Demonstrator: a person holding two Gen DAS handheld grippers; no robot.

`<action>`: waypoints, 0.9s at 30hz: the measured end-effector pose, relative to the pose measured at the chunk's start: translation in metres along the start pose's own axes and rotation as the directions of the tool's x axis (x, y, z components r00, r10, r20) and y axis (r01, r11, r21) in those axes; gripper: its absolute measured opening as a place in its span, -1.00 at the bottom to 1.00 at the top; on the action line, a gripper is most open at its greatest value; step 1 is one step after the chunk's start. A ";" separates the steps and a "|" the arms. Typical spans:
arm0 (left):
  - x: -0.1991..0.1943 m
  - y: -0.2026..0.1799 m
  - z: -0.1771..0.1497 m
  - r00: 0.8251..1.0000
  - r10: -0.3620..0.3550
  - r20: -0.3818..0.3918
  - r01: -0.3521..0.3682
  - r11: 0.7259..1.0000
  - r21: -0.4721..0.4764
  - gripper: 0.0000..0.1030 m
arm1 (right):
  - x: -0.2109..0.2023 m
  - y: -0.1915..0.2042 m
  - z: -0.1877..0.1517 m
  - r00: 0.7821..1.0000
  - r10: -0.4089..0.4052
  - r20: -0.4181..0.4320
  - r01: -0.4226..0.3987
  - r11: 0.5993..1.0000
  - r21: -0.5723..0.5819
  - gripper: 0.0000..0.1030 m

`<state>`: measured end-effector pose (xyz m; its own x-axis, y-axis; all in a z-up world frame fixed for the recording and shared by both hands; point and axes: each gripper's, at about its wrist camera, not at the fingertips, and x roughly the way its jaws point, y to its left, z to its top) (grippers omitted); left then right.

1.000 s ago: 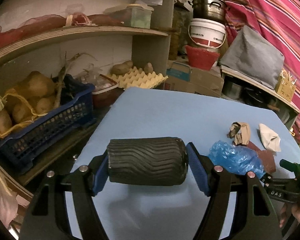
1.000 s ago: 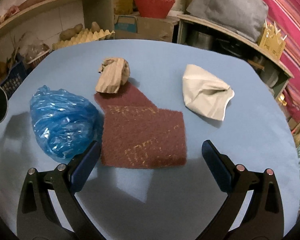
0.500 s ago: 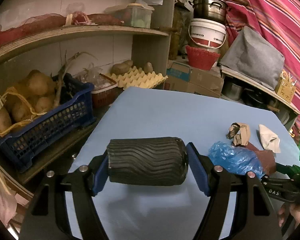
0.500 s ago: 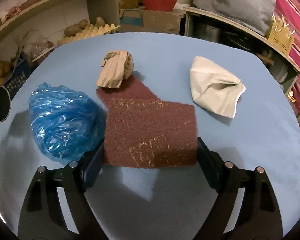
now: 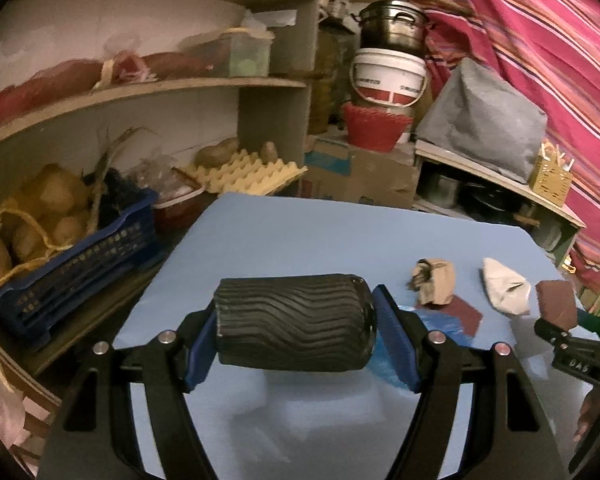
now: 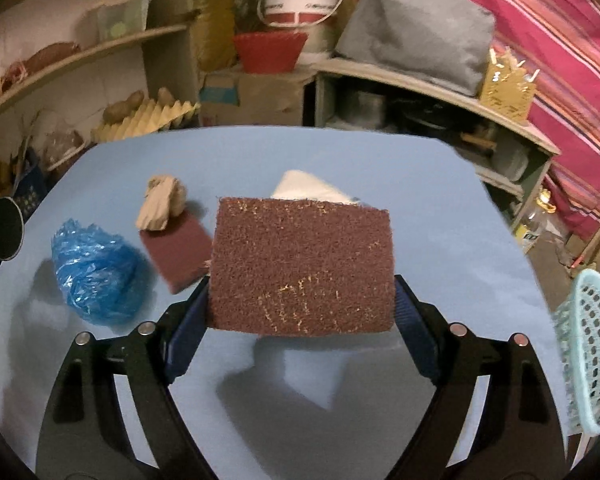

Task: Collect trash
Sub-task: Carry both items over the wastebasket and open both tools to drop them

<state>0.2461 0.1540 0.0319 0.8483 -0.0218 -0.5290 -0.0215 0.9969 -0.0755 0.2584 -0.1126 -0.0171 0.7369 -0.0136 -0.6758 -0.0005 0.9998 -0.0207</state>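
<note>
2 hand-held grippers, right [image 6: 300, 316] clamps scouring pad [image 6: 302, 266], left [image 5: 296, 340] clamps black cup [image 5: 294, 322]

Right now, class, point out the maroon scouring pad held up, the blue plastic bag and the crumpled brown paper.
maroon scouring pad [image 6: 302, 266], right wrist view, middle of its face.
blue plastic bag [image 6: 98, 272], right wrist view, crinkled middle.
crumpled brown paper [image 6: 162, 206], right wrist view, its centre.

Beyond the bench's [image 5: 300, 232] far-left corner: egg tray [image 5: 246, 174] and blue crate [image 5: 76, 256] of potatoes; white bucket [image 5: 388, 76] behind.
</note>
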 end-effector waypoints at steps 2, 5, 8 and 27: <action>-0.001 -0.010 0.001 1.000 -0.011 0.005 0.011 1.000 0.008 0.37 | -0.008 -0.015 -0.001 1.000 -0.013 0.010 0.013 1.000 0.008 0.64; -0.001 -0.025 0.002 1.000 -0.028 0.009 0.028 0.999 0.022 0.37 | -0.015 -0.036 -0.004 0.999 -0.032 0.018 0.032 0.999 0.016 0.64; 0.000 -0.041 0.002 0.999 -0.044 0.009 0.044 0.998 0.036 0.37 | -0.024 -0.060 -0.010 0.998 -0.056 0.021 0.055 0.998 0.035 0.64; -0.012 -0.141 -0.003 0.991 -0.134 0.019 0.130 0.982 0.136 0.37 | -0.061 -0.184 -0.034 0.989 -0.143 0.036 0.134 0.976 0.174 0.64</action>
<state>0.2373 0.0137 0.0466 0.8536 -0.1536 -0.4977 0.1611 0.9865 -0.0280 0.1902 -0.2959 0.0027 0.7535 -0.1554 -0.6388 0.2158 0.9763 0.0170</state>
